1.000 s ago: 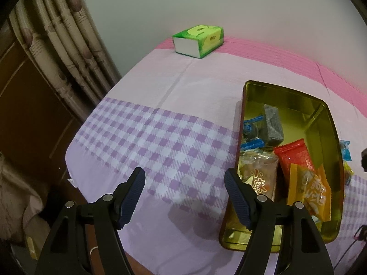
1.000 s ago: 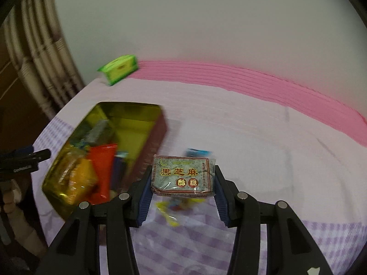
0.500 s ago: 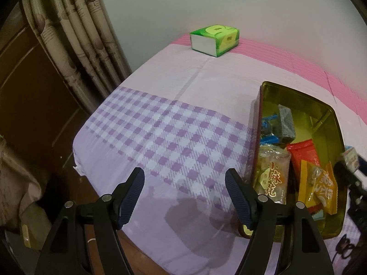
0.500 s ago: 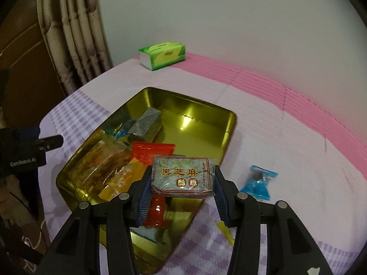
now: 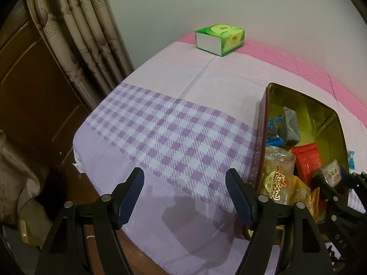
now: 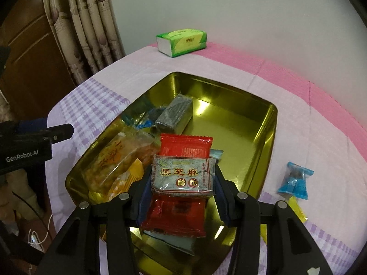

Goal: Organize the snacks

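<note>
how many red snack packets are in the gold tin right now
2: one red packet lies just beyond the gripped sesame candy, another lies under it near the front of the tin. More may be hidden.

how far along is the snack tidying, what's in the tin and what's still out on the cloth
Done: the gold tin already holds several packets, including a red packet. In hand: the right gripper grips a grey sesame candy pack above the tin. Left: a blue candy lies outside. The left gripper is open, empty.
</note>
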Motion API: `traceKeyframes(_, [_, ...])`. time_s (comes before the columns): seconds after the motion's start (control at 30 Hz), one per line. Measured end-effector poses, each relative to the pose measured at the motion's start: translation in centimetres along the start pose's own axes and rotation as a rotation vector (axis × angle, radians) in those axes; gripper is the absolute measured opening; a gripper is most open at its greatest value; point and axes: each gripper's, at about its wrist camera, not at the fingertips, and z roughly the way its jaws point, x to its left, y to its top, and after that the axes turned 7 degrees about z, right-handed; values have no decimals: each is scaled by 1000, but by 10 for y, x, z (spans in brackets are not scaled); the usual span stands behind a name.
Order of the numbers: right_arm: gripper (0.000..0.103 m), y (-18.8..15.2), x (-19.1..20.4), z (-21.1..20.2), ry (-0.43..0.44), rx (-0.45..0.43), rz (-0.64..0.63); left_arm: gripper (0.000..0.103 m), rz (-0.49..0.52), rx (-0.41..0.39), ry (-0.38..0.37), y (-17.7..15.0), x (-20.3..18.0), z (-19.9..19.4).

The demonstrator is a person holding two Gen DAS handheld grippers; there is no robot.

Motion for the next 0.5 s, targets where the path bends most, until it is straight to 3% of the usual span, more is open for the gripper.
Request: traceKeyframes(0.5, [47,2,-5,-5,32,-6,45,75,2,3,0,-1,-2,2])
